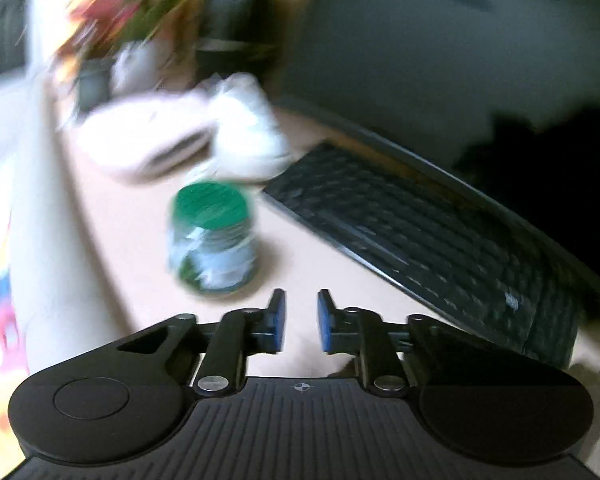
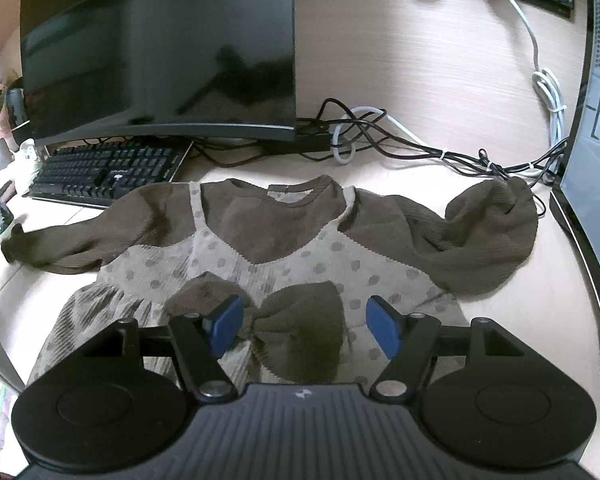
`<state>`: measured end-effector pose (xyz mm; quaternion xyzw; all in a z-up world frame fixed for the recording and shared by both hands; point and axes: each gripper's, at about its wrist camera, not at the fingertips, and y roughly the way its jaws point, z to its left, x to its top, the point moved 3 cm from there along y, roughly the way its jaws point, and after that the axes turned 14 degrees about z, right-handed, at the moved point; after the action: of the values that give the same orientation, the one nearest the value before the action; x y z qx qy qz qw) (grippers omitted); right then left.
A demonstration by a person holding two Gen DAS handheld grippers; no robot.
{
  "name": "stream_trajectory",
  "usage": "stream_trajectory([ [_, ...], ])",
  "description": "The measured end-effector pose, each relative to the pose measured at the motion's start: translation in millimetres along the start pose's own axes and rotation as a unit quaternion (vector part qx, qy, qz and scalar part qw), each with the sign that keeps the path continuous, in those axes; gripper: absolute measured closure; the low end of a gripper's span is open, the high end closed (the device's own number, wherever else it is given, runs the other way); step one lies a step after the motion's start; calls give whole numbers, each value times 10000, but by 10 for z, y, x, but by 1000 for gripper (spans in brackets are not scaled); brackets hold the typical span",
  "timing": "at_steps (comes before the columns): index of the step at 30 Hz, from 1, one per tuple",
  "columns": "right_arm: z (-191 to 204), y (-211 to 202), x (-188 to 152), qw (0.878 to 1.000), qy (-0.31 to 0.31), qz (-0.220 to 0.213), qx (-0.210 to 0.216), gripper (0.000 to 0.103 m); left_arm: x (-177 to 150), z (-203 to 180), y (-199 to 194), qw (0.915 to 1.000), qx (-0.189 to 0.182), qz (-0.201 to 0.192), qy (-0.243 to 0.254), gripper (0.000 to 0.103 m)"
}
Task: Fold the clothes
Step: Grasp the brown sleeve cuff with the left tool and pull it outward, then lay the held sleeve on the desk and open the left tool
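Left wrist view: left tongs (image 1: 301, 320) are hovering nearly closed, empty, just beside a green-lidded jar (image 1: 212, 236); risking toppling it.

Right wrist view: right tongs (image 2: 305, 330) are gaping over the dress (image 2: 260, 248), gripping nothing; its sleeve is touching the jar.

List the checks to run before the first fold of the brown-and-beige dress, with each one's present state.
1. Brown-and-beige polka-dot dress lying front-up on the light wooden desk: ok.
2. Its right-of-picture brown sleeve spread flat: not ok, bunched.
3. Right hand-held gripper open, over the brown bow: ok.
4. Left hand-held gripper empty: ok, nothing between its blue pads.
5. Left hand-held gripper aimed at the dress: not ok, faces the green-lidded jar and black keyboard.
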<state>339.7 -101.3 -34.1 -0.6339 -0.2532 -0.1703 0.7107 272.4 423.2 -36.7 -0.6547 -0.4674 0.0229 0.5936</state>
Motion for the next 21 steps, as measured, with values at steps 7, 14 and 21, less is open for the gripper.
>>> stream_trajectory([
  [7,-49,72,-23,9999,136,101,-16,32,-596,54,204,9470,-2477,1340,-1547,31],
  [14,-67,31,55,10000,-59,-20,59,31,-753,-453,504,9692,-1695,1195,-1331,26],
  [21,-342,-47,-9,9998,143,-92,36,31,-642,-763,697,9936,-862,578,-438,94],
])
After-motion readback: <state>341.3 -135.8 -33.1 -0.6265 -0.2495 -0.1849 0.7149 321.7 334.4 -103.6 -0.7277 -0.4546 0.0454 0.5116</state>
